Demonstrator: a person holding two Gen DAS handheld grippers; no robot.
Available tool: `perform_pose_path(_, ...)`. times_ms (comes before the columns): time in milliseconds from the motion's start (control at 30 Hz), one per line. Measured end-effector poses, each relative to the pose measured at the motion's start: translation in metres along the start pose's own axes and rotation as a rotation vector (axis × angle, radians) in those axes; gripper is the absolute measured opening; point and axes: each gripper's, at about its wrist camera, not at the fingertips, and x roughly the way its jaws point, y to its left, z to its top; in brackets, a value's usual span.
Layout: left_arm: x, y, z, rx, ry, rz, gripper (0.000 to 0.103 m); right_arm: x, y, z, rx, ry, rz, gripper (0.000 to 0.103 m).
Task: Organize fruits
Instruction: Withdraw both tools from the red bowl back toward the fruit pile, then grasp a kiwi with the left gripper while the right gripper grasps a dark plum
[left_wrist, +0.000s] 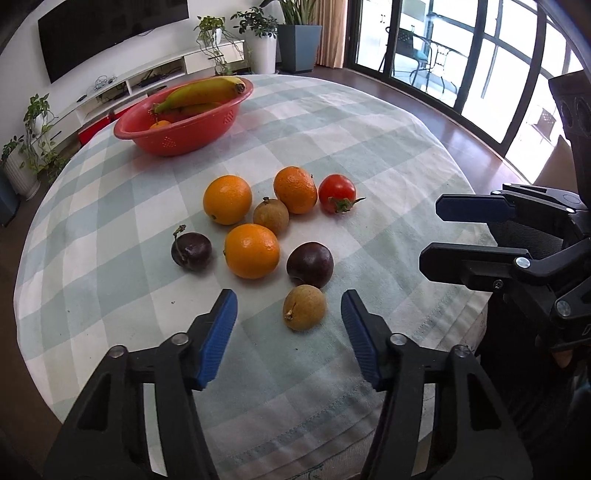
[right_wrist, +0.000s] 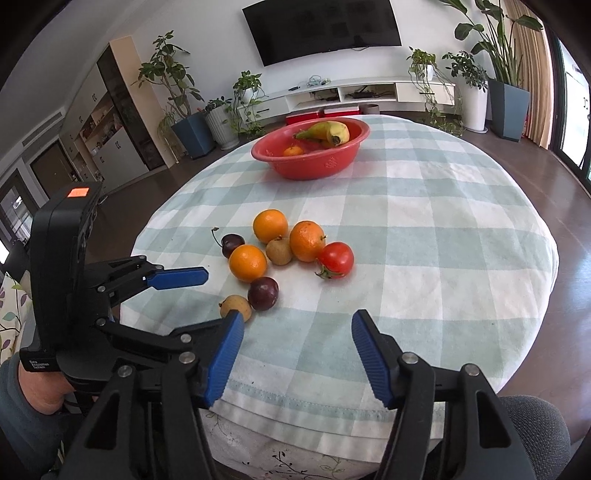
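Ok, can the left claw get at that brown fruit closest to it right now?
Probably yes. The left claw is open, and the brown fruit lies just ahead between its fingers, with bare tablecloth in front. The dark plum sits close behind it, so closing might nudge that.

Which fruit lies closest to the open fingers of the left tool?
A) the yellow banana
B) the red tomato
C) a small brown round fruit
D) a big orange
C: in the left wrist view the small brown round fruit lies on the checked tablecloth just ahead of the left tool, whose jaws stand open either side of it without touching.
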Motion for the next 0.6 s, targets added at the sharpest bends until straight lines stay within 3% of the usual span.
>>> perform_pose_path(267, 0.017, -0.002, 0.005, 0.076, 0.075, -0.037, 0.054, 0.004, -0.002, 0.000, 0.010, 0.035, -0.002, 0.065)
perform_pose_path(367, 0.025, -0.001, 0.004, 0.083, 0.105, -0.066, 0.042, 0.006, -0.003, -0.001, 0.012, 0.040, -0.002, 0.065)
perform_pose_path(600, 0.028, 0.000, 0.006, 0.089, 0.106, -0.083, 0.038, 0.007, -0.004, -0.001, 0.021, 0.045, -0.004, 0.065)
